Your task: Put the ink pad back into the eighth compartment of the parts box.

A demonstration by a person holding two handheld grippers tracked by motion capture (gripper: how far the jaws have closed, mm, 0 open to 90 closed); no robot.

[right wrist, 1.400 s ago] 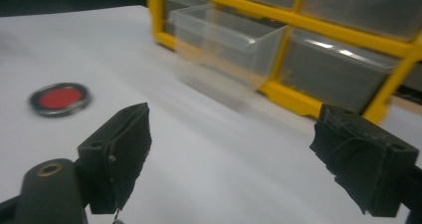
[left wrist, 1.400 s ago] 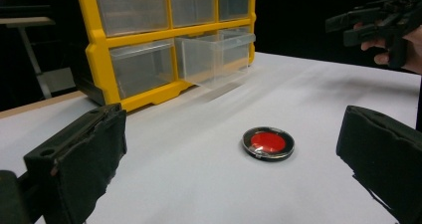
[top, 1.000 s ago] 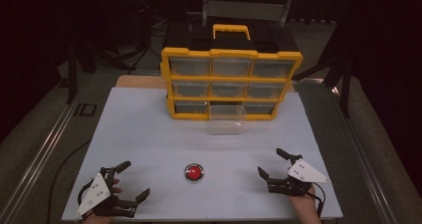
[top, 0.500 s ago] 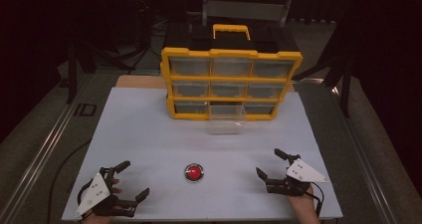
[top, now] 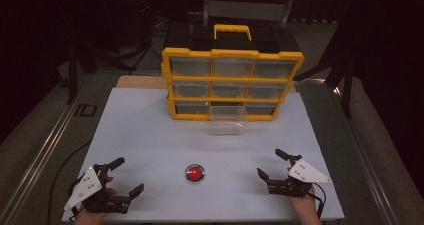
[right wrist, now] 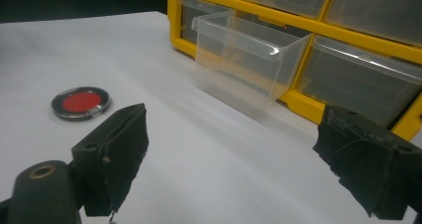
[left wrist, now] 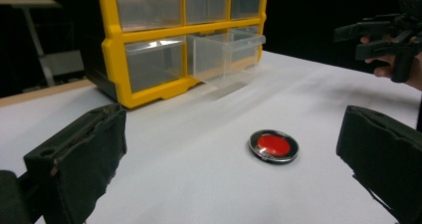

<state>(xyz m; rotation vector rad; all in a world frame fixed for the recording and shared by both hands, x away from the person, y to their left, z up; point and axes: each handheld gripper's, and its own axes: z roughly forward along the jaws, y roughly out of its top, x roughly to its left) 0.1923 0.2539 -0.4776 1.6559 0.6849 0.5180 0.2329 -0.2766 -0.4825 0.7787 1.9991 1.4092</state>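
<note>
A yellow drawer cabinet (top: pixel 232 77) with a black handle stands at the back of the white table (top: pixel 150 135). Its bottom-middle clear drawer (top: pixel 228 120) is pulled out; it looks empty (right wrist: pixel 244 59). A small round red disc (top: pixel 194 173) with a dark rim lies on the table near the front, between both grippers. My left gripper (top: pixel 121 176) rests at the front left, open, nothing between its pads. My right gripper (top: pixel 270 164) rests at the front right, also open and empty. The disc (left wrist: pixel 273 146) lies ahead of the left jaws; the right gripper view has the disc (right wrist: pixel 80 102) to the left.
The other clear drawers (top: pixel 190 67) of the cabinet are pushed in. Metal rails (top: pixel 45 150) run along the table's left side and a dark floor surrounds it. In the left gripper view, the person's other hand (left wrist: pixel 393 59) holds the right gripper at the far right.
The right gripper has shifted very slightly; the left gripper, the disc and the drawer stay where they were.
</note>
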